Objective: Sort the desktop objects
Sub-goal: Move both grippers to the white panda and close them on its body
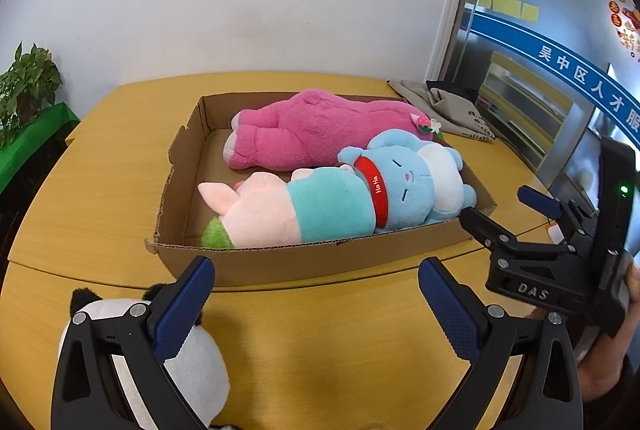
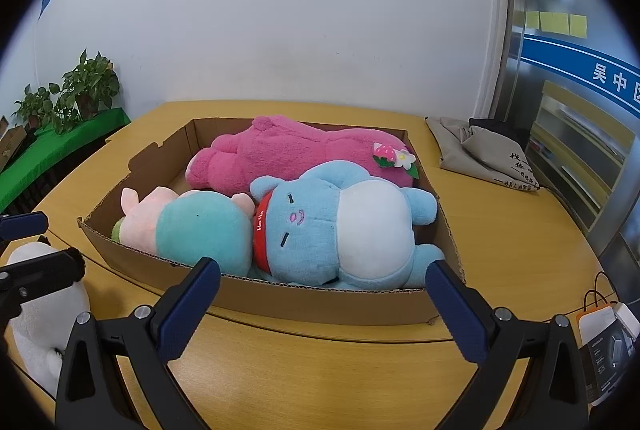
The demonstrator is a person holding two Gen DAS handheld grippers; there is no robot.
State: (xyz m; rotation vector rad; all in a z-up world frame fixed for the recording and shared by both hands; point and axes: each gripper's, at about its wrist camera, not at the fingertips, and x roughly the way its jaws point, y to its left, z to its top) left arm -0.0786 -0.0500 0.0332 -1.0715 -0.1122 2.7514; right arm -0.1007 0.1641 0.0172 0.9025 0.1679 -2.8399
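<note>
A shallow cardboard box (image 1: 280, 266) (image 2: 320, 304) sits mid-table and holds three plush toys lying down: a magenta one (image 1: 312, 125) (image 2: 280, 153) at the back, a blue one with a red collar (image 1: 408, 185) (image 2: 320, 222) at the front right, and a pink-and-teal one (image 1: 288, 209) (image 2: 192, 226) at the front left. A white panda plush with black ears (image 1: 200, 370) (image 2: 40, 310) lies on the table outside the box, under my left gripper's left finger. My left gripper (image 1: 316, 294) (image 2: 36, 242) is open and empty. My right gripper (image 2: 322, 278) (image 1: 504, 207) is open and empty before the box's front wall.
A grey cloth bag (image 1: 452, 105) (image 2: 480, 153) lies at the table's back right. A small packaged box with an orange handle (image 2: 604, 342) is at the near right edge. Potted plants (image 2: 80, 89) stand on a green-covered stand to the left. A hand (image 1: 632, 282) holds the right gripper.
</note>
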